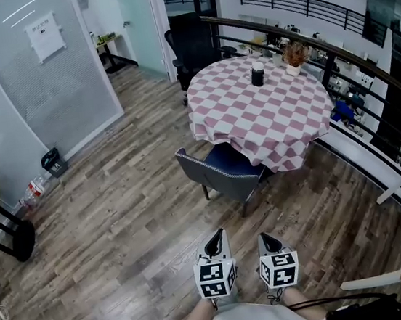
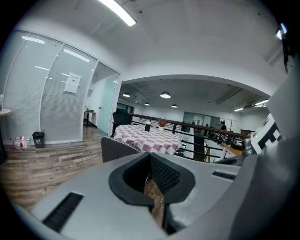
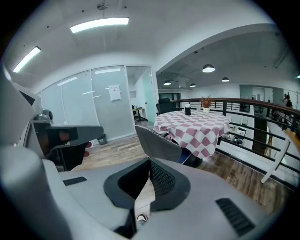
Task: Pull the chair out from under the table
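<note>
A dark chair with a grey back (image 1: 220, 171) stands tucked under the near edge of a round table (image 1: 272, 120) with a pink-and-white checked cloth. Both grippers hang side by side at the bottom of the head view, well short of the chair. My left gripper (image 1: 213, 245) and my right gripper (image 1: 269, 242) are shut and hold nothing. In the left gripper view the left gripper (image 2: 151, 157) points at the chair back (image 2: 116, 148) and the table (image 2: 149, 136). In the right gripper view the chair (image 3: 157, 143) sits just beyond my right gripper (image 3: 150, 161), before the table (image 3: 197, 126).
A black cup (image 1: 257, 75) and a potted plant (image 1: 294, 55) stand on the table. A black office chair (image 1: 191, 47) is behind it. A dark railing (image 1: 332, 47) curves along the right. A glass wall (image 1: 36, 82) and small bin (image 1: 54, 161) are left. Wooden floor (image 1: 121, 224) lies between.
</note>
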Available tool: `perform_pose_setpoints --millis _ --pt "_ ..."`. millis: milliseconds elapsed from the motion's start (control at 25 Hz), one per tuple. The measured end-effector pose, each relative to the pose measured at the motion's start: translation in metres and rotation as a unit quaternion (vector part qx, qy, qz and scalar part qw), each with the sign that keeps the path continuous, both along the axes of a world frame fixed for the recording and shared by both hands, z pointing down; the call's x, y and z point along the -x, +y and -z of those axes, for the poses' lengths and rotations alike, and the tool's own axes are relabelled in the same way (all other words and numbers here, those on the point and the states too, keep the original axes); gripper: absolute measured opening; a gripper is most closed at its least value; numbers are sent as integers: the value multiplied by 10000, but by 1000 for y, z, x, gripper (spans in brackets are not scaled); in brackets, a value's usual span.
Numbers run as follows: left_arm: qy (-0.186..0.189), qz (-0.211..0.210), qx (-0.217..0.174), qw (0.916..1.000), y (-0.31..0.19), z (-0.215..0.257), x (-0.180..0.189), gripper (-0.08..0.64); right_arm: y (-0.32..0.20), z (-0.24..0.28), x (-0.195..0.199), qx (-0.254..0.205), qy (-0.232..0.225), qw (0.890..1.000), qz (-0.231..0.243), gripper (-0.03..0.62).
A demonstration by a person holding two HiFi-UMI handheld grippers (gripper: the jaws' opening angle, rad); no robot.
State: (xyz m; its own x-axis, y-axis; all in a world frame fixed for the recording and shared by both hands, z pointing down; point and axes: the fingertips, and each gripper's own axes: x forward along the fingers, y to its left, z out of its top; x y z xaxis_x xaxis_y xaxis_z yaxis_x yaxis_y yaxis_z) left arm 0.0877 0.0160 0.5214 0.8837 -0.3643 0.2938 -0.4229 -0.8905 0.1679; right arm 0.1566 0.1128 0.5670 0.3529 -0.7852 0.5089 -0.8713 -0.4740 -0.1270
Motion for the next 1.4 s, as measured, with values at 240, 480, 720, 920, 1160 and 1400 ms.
perform_pose_setpoints --millis 240,480,720,920,1160,1400 --pt "-16 -27 -32 10000 -38 4 -29 3 -42 5 -30 -24 -27 10000 -53 18" --pt "-42 33 34 10000 -81 1 -51 3 -85 9 -51 -43 -3 10000 27 18" --pt "-27 31 6 10000 -124 7 -75 3 -127 18 -72 -51 58 9999 73 18" --pt "4 126 -61 9999 -165 8 -93 3 -166 20 -90 -150 78 9998 97 18" --pt "-82 198 -5 9998 -196 2 -99 3 -198 19 -96 -227 -42 9995 199 18" --pt "-272 309 117 9991 -206 -15 -98 3 -211 12 -102 -272 -138 9991 298 18"
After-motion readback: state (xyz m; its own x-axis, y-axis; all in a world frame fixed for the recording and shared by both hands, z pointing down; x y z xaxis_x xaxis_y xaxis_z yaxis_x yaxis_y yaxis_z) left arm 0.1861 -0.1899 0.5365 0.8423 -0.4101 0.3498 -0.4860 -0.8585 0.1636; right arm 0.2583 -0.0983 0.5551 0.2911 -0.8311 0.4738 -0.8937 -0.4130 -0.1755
